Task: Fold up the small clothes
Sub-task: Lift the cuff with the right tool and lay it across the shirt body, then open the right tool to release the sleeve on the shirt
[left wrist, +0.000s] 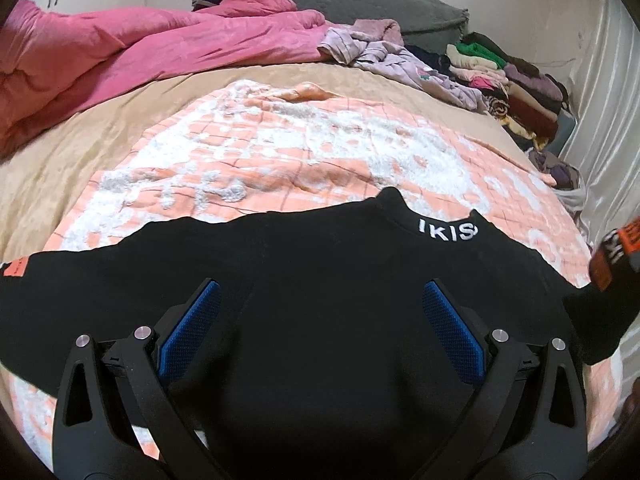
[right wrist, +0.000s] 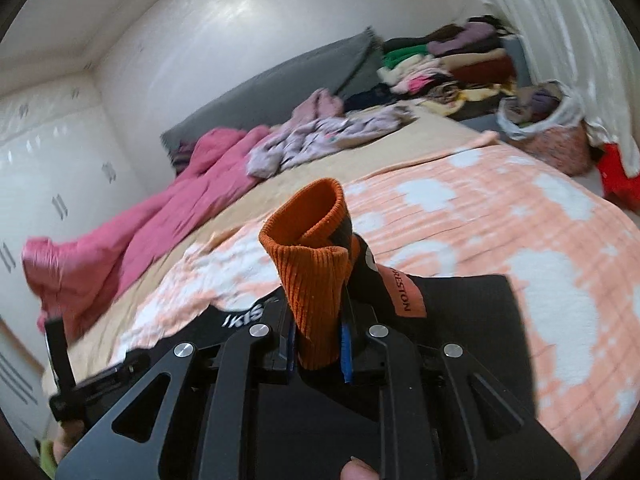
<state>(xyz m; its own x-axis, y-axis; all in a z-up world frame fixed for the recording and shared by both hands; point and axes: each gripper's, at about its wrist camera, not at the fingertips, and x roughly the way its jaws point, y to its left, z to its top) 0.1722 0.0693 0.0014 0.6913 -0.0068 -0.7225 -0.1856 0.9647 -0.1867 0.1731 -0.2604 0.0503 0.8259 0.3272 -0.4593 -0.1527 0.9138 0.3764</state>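
White walls and a pale curtain enclose a bed (left wrist: 80,168) with a tan sheet; a peach-and-white blanket (left wrist: 280,152) is spread over its middle. At 11 o'clock in the left wrist view lies a bunched pink duvet (left wrist: 120,48), at 1 o'clock a heap of lilac clothes (left wrist: 384,56), and beyond it, against the curtain, a stack of folded garments (left wrist: 512,80).

Left gripper (left wrist: 320,332): jaws spread wide, blue pads (left wrist: 188,336) well apart, nothing between them. It hovers over the chest of the black sweater (left wrist: 320,264); contact with the fabric cannot be judged.

Right gripper (right wrist: 318,346): jaws narrow, clamped on the orange ribbed cuff (right wrist: 312,264) of one sleeve. The cuff stands upright out of the jaws, its opening facing 12 o'clock. An orange label (right wrist: 406,292) sits on the sleeve just beside it, at 3 o'clock. A fingertip (right wrist: 356,470) shows at the bottom edge, at 6 o'clock.

Sweater: lies flat on the blanket, collar toward 12 o'clock with white lettering (left wrist: 448,234) on it. One sleeve stretches out to 9 o'clock; the other is raised at 3 o'clock, in the right gripper.
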